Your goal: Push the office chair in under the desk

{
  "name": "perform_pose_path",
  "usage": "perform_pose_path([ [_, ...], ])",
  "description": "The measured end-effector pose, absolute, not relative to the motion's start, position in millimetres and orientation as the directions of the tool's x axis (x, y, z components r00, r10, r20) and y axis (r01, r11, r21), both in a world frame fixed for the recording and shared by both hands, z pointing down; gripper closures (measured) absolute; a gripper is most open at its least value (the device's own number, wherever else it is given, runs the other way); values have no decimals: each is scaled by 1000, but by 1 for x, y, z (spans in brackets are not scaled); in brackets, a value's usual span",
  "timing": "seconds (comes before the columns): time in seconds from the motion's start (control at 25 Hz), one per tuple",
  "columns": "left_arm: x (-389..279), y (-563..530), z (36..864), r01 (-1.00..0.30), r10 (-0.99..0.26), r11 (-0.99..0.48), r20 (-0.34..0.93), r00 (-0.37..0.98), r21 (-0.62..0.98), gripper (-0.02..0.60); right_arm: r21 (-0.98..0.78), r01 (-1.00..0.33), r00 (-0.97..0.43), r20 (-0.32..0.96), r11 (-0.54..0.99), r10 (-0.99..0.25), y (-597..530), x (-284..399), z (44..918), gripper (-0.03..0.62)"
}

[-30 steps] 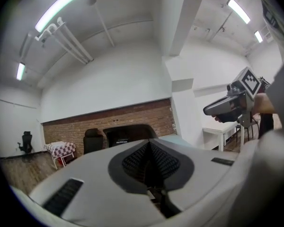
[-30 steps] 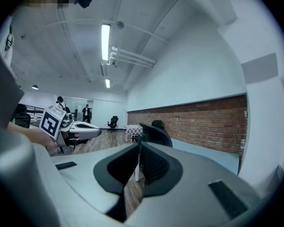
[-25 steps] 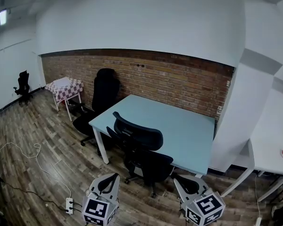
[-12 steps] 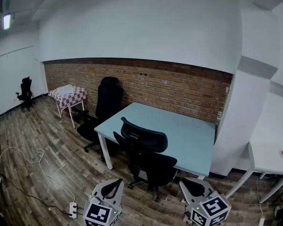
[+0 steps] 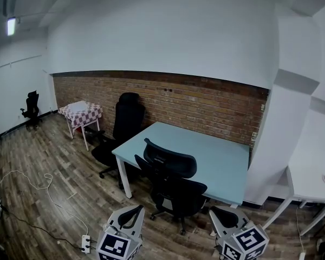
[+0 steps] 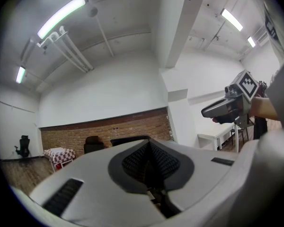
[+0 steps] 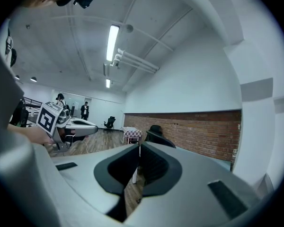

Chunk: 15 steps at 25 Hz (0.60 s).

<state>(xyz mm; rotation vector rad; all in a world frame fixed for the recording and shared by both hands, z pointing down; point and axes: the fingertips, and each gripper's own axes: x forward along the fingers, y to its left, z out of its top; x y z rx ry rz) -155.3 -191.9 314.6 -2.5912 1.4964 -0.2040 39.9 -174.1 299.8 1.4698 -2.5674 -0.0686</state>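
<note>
The left gripper [image 5: 133,211] had its fingers clenched tight together, with nothing held. The fingers of the right gripper [image 5: 219,213] were all but clenched, leaving only a thin slit, and held nothing either. The office chair [image 5: 172,180] stood ahead of the fingers, between the two pairs and well apart from both. It was at the near edge of the desk [image 5: 219,158], with its seat not under the top.
</note>
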Motion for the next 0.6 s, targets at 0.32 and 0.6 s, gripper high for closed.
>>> perform_pose_path([
  [0.32, -157, -195, 315, -851, -868, -494, 48, 494, -179, 571, 126, -855, -484, 150, 502, -862, -180, 43, 304, 563],
  [0.6, -155, -196, 318, -851, -868, -494, 46, 494, -176, 571, 127, -853, -488, 151, 506, -860, -181, 42, 306, 563],
])
